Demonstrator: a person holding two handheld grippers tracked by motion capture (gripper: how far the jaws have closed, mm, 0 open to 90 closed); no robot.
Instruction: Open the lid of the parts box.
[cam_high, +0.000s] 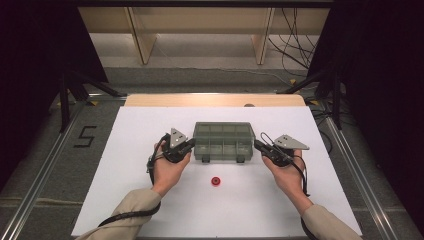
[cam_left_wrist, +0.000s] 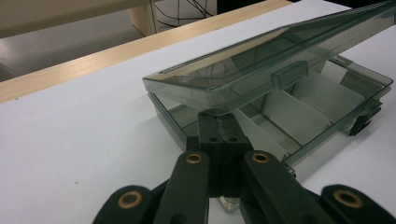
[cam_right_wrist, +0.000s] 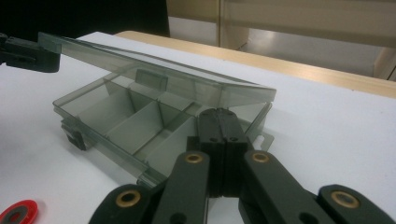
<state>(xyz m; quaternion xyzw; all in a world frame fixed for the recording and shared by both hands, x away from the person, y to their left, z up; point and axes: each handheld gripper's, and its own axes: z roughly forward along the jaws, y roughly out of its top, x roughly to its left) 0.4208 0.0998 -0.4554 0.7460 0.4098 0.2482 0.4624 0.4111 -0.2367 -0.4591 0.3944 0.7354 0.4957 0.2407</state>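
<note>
Two closed grippers (cam_high: 191, 144) (cam_high: 257, 145) under box lid (cam_left_wrist: 261, 65)

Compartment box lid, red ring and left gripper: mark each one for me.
Compartment box lid (cam_left_wrist: 243, 70), left gripper view, on its smoky top panel.
Red ring (cam_high: 215, 180), high view, on its rim.
Left gripper (cam_left_wrist: 219, 126), left gripper view, at the shut jaw tips under the lid's corner.

smoky grey-green translucent box (cam_high: 223, 141) sitting on plain white table cover (cam_high: 150, 200); small ring (cam_high: 215, 180) showing red, grippers' jaws showing black.
</note>
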